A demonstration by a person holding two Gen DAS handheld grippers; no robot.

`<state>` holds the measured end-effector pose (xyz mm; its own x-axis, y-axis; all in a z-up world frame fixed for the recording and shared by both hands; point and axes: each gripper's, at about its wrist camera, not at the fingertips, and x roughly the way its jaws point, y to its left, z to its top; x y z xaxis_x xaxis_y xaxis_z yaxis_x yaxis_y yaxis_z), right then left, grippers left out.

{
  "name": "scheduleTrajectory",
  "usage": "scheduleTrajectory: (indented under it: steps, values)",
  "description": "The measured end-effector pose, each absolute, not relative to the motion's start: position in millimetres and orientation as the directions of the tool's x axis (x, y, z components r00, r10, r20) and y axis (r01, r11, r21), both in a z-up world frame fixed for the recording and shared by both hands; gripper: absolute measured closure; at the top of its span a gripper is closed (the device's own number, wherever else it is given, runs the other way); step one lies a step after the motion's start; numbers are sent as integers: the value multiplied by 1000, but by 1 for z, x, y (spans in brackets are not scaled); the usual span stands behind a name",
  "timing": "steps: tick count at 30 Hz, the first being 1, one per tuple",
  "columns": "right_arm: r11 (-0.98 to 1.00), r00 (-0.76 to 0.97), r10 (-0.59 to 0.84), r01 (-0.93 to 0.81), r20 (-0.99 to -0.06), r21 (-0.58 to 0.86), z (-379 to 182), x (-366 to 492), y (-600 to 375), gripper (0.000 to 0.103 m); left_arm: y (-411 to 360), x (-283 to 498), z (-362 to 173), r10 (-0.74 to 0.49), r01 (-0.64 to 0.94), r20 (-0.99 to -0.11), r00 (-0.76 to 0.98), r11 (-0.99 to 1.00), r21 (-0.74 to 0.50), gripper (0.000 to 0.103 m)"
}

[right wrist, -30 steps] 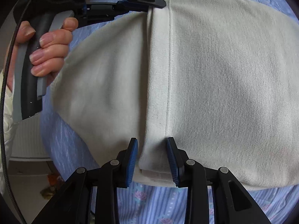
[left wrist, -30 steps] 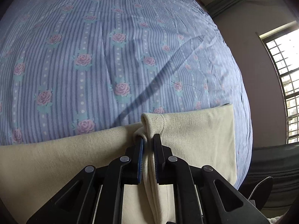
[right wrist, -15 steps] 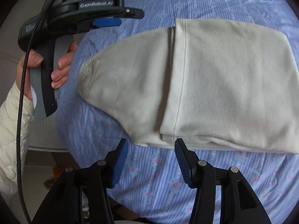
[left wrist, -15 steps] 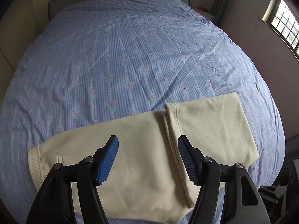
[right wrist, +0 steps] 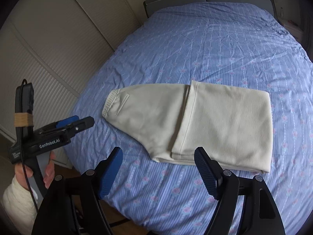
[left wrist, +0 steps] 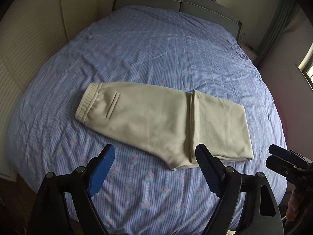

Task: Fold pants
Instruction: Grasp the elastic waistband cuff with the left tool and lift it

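Cream pants (left wrist: 160,121) lie flat on the blue flowered bed sheet (left wrist: 156,49), waistband at the left, the leg ends folded over onto the right half. They also show in the right wrist view (right wrist: 195,123). My left gripper (left wrist: 154,168) is open and empty, held above the near bed edge in front of the pants. My right gripper (right wrist: 158,170) is open and empty, also back from the near edge of the pants. The left gripper also shows from the side at the left of the right wrist view (right wrist: 64,129).
The bed's grey headboard (left wrist: 176,0) is at the far end. A white slatted wardrobe (right wrist: 49,49) stands along the left side. A wall with a window (left wrist: 307,66) is at the right.
Both grippers have let go of the folded leg ends, opened wide and pulled back and up from the pants. The pants now lie still on the bed.
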<state>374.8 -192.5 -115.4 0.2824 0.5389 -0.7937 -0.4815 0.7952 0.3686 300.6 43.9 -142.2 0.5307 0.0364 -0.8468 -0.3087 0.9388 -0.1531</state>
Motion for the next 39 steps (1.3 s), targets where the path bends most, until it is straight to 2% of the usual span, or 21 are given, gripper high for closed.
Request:
scheduleTrajectory:
  steps: [8,15,19,26,34,36,39]
  values:
    - [796,278,525,-494,-804,349,-112,337,-141,24,126,255,-147,13,-407,-829,559,875,-261,17]
    - [841,327,457,-462,-827,282,-118,323,-66,24,217,265,-172,-146,-312,-796,588,866,-390,17]
    - [856,328,413,-459,-850,239,-131,326,-13,24,264,283,-209,-243,-270,-785,569,847,-458,19]
    - [878,300,312,-454,-901,153,-170,349,62,24,320,319,-291,-419,-269,-735,533,740,-616,33]
    - [892,236,230,-440,-944,108,-218,386,124,24,351,358,-378,-563,-329,-661,496,583,-743,36]
    - [892,223,225,-438,-948,109,-226,392,134,24,356,365,-393,-579,-341,-654,488,563,-753,36]
    - [888,211,218,-449,-953,104,-235,397,144,24,363,375,-405,-621,-321,-594,512,503,-802,35]
